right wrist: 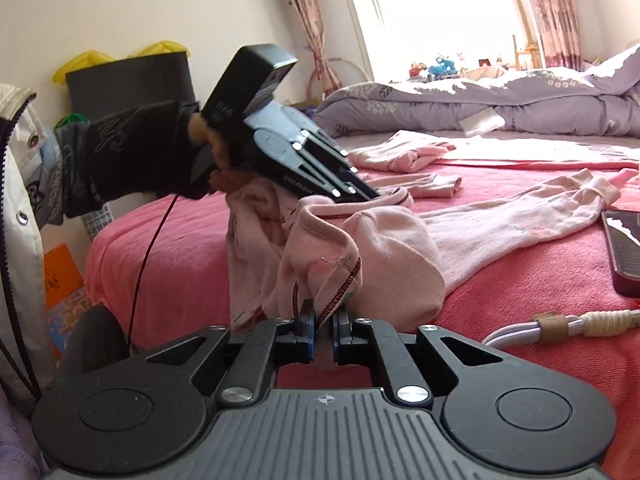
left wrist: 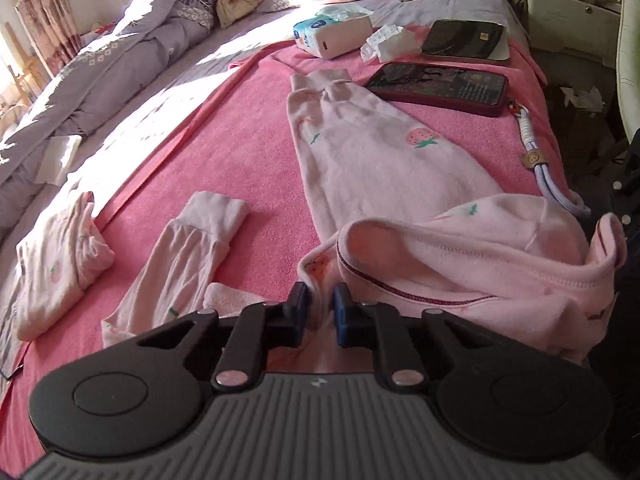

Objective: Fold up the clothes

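Pale pink baby pants point(left wrist: 360, 160) with strawberry prints lie on the pink blanket point(left wrist: 240, 152), legs stretched away from me. My left gripper point(left wrist: 320, 300) is shut on the waistband's near edge, lifted off the bed. My right gripper point(right wrist: 323, 320) is shut on the dark-stitched waistband hem of the same pants point(right wrist: 384, 256). The left gripper point(right wrist: 360, 192) shows in the right wrist view, holding the other side of the waistband. One leg point(left wrist: 188, 252) lies to the left, the other point(right wrist: 520, 208) runs toward the phone.
A folded pink garment point(left wrist: 60, 264) lies at the blanket's left edge. Two phones point(left wrist: 440, 84) point(left wrist: 464, 38), a tissue pack point(left wrist: 332, 34) and a braided cable point(left wrist: 536, 160) lie at the far right. A lavender duvet point(left wrist: 120, 64) sits far left.
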